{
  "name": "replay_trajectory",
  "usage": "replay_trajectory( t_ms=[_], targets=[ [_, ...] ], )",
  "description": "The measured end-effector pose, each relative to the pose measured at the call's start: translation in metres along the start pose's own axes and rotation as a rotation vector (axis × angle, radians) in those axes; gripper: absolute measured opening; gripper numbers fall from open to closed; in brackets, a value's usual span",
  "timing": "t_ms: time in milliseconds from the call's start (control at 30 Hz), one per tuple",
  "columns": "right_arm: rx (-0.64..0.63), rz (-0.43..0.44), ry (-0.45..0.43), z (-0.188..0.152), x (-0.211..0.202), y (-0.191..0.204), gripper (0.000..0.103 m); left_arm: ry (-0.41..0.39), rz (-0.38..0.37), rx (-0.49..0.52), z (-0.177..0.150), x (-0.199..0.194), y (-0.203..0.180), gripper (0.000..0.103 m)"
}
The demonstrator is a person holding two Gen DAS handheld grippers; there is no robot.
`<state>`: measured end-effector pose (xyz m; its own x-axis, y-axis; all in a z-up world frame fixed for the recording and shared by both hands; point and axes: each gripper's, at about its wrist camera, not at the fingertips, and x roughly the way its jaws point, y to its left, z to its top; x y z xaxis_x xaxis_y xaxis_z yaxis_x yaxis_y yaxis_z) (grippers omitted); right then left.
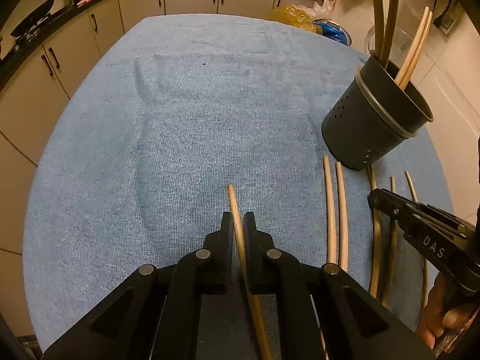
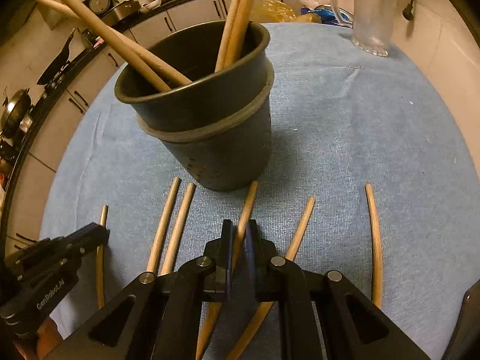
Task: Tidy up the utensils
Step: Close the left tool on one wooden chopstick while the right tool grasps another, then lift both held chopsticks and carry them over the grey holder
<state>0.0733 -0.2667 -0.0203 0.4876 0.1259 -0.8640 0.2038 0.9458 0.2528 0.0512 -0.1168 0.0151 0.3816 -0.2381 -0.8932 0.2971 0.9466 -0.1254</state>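
**Clamping 1 chopstick in each gripper beside the holder**

Gripping low over the blue towel, the left gripper had its jaws closed on a single pale chopstick, whose tip stuck out past the fingertips. In the right wrist view the right gripper was likewise closed on another chopstick, the tip of that stick lying just short of the holder's base. Both sticks looked pinched partway along the shaft, probably so each could be tipped upright and dropped in end first.

The dark utensil holder stood upright on the towel toward its right side, just beyond the row of loose sticks. Inside it, 2 thick wooden handles leaned left and a pair of chopsticks leaned against the far rim, so part of the sorting seemed done already.

Between the grippers, 2 chopsticks lay side by side on the towel, and 2 more single sticks lay to the right of the held one, the outer stick nearest the towel's right edge. A glass pitcher stood at the far right corner, well apart from the work.

Lifting either stick cleanly would call for clearing its neighbours first.
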Motion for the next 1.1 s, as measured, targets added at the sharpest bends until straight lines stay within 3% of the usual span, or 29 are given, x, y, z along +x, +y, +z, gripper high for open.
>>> replay_trajectory(
  t_ms=[233,500,733,1100],
  targets=[
    [0.029,0.142,-0.076,-0.012,-0.029,-0.008,0.006,-0.053,-0.052,-0.024,-0.007,-0.018,0.003,0.006],
    [0.004,0.217,-0.294,-0.030,-0.097,-0.007,0.006,-0.198,-0.088,-0.038,-0.015,-0.078,0.004,0.005],
    [-0.039,0.259,-0.476,-0.051,-0.144,0.002,0.006,-0.305,-0.078,-0.013,-0.027,-0.126,-0.008,0.005],
    [-0.056,0.280,-0.553,-0.069,-0.171,0.006,0.006,-0.401,-0.073,0.015,-0.036,-0.170,-0.018,0.005]
  ],
)
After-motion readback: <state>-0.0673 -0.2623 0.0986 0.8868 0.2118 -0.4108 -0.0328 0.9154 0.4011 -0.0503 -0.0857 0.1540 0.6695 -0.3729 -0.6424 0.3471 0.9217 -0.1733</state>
